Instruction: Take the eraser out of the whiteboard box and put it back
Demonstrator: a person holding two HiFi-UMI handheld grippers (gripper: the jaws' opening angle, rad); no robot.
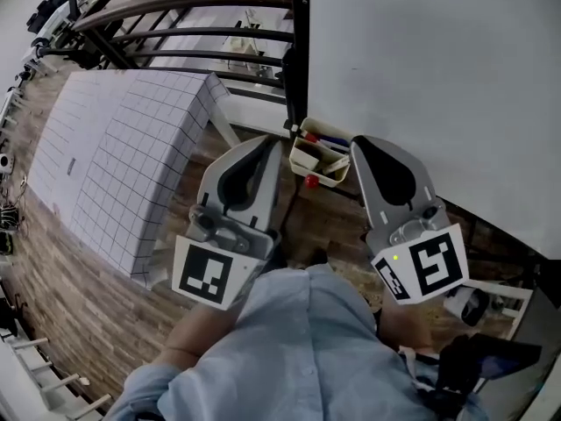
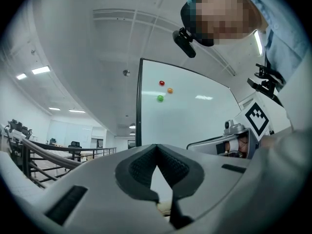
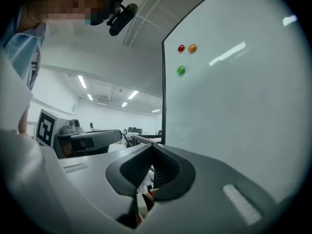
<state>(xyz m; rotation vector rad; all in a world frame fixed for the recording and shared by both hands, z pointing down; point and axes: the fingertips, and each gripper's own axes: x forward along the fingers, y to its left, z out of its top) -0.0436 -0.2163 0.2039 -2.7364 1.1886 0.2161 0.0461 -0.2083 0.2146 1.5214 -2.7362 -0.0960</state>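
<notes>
Left gripper (image 1: pixel 267 152) and right gripper (image 1: pixel 361 152) both clenched, empty; nudging the whiteboard box (image 1: pixel 302 159) just beyond could knock it loose

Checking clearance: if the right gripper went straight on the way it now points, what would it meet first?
Most likely the whiteboard, near its dark left edge. The right gripper, fingers shut, points roughly level at it. How far off the board is remains unclear.

Bright, even office light came from ceiling strip lamps (image 2: pixel 40 70), and their reflections glared as pale streaks on the whiteboard (image 3: pixel 243 111). Both gripper views bent strongly toward the rims and ended in dark round vignettes, with the nearest surfaces soft. The head view was sharp, with faint shadows
</notes>
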